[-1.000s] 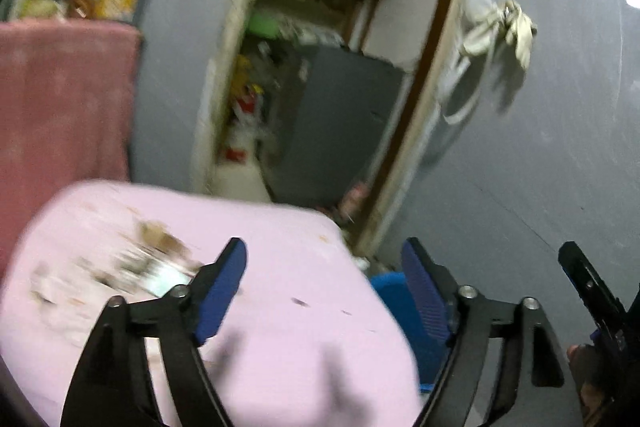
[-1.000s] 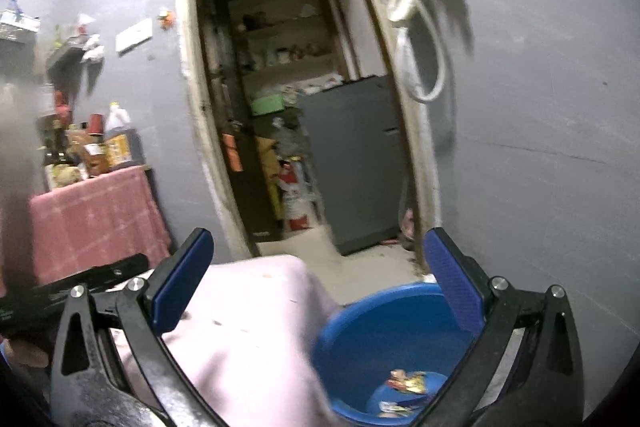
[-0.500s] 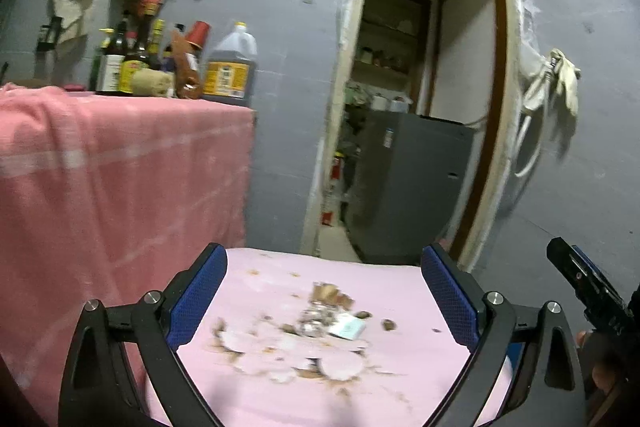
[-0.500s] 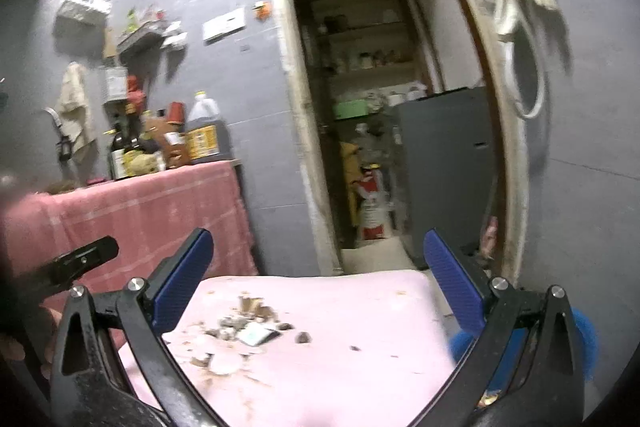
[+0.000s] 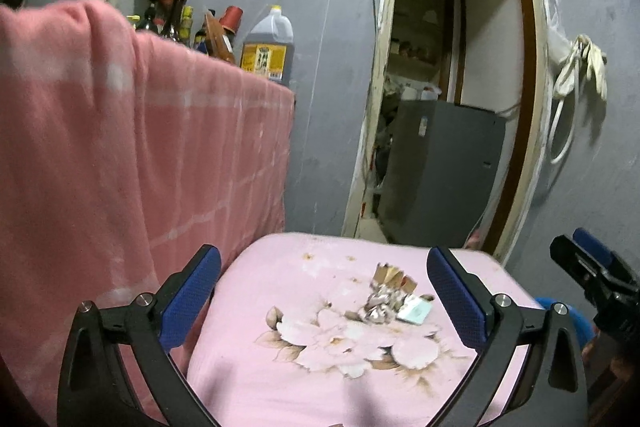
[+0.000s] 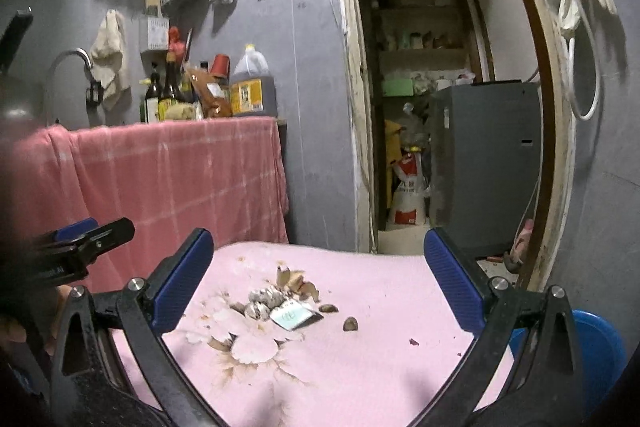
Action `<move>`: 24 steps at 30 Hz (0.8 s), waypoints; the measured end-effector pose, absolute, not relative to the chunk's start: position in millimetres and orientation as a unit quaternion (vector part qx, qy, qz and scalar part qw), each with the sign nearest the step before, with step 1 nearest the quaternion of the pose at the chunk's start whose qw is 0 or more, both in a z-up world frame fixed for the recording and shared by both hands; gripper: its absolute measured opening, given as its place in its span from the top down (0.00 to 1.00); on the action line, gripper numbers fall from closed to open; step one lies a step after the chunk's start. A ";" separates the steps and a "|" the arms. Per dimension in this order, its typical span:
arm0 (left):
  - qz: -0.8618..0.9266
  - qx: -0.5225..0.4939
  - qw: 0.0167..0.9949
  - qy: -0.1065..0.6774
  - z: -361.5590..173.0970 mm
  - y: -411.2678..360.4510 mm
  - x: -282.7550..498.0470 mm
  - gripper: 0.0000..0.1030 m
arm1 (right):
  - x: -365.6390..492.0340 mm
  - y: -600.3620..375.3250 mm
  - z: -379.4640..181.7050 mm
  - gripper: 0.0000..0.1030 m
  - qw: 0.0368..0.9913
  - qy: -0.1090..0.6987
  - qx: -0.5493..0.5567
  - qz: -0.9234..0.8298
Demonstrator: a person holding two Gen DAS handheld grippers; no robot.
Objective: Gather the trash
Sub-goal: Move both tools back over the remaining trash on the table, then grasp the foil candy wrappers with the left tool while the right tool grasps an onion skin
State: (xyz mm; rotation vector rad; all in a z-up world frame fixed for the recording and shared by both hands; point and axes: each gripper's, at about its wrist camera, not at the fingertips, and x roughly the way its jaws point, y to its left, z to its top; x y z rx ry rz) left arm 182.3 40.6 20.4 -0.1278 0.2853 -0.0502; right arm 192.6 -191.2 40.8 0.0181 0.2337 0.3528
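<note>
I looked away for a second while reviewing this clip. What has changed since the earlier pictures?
Both views have swung from the blue basin toward the trash pile on the pink cushion. The left gripper is opening, nothing between its fingers. The right gripper stays open and empty. The trash has not moved.

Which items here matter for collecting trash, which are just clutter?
Job:
- trash pile on the pink floral cloth
- loose shell bits
- blue basin
- left hand-held gripper, jaws opening, nothing between them
- right hand-held gripper, open

Clutter:
- oil jug
- bottles
- red checked cloth
- grey cabinet
</note>
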 end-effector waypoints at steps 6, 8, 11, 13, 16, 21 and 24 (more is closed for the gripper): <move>-0.030 -0.048 0.985 0.164 1.5 35.6 204.7 0.02 | 216.8 -189.8 19.7 0.00 0.973 0.156 -0.008 0.169; -0.030 -0.043 0.984 0.171 -2.0 34.1 211.5 0.02 | 224.1 -190.7 14.5 0.00 0.972 0.167 -0.011 0.163; -0.034 -0.039 0.980 0.190 -8.9 33.3 224.7 0.02 | 235.8 -192.2 6.9 0.00 0.969 0.191 -0.015 0.154; -0.044 -0.040 0.975 0.214 -14.0 31.8 236.8 0.02 | 244.4 -193.5 0.6 0.00 0.966 0.210 -0.019 0.148; -0.050 -0.042 0.968 0.242 -19.8 28.8 252.9 0.02 | 257.2 -195.8 -7.4 0.00 0.960 0.238 -0.018 0.145; -0.063 -0.056 0.953 0.290 -28.3 27.1 277.8 0.02 | 273.4 -198.5 -18.9 0.02 0.950 0.278 -0.013 0.140; -0.081 -0.063 0.942 0.318 -33.0 25.7 290.2 0.02 | 284.6 -201.4 -26.0 0.16 0.940 0.308 -0.003 0.143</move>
